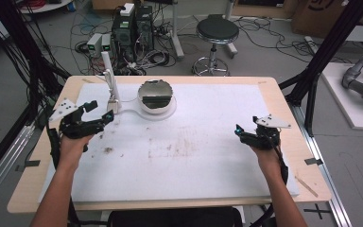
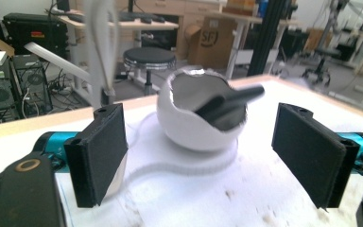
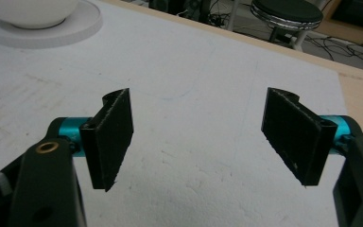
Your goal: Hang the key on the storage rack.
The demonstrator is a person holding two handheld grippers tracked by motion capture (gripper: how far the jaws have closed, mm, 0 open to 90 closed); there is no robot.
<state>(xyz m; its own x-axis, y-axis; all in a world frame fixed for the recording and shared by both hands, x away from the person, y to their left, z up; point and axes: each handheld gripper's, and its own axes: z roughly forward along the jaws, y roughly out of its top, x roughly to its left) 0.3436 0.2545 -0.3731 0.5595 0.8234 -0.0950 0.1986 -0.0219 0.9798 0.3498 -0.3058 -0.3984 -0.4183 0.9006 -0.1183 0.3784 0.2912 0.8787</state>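
The white bowl (image 2: 196, 124) sits on the counter (image 1: 217, 156) just ahead of the left gripper (image 2: 203, 156), whose fingers (image 2: 101, 156) gape wide and empty. A dark scoop (image 2: 227, 101) lies inside the bowl. The right gripper (image 3: 198, 137), well apart, is also spread wide, gripping nothing.

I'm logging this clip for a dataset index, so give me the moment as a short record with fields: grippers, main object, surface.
left gripper: jaws wide open, nothing between them, pointing toward the bowl
right gripper: jaws wide open, nothing between them, over bare mat
white bowl: jagged eggshell-like rim, stands on a round white base
dark tool: rests inside the bowl, handle sticking out over the rim
white stand: upright, left of the bowl
white mat: covers the table, stained and crumbed near the middle
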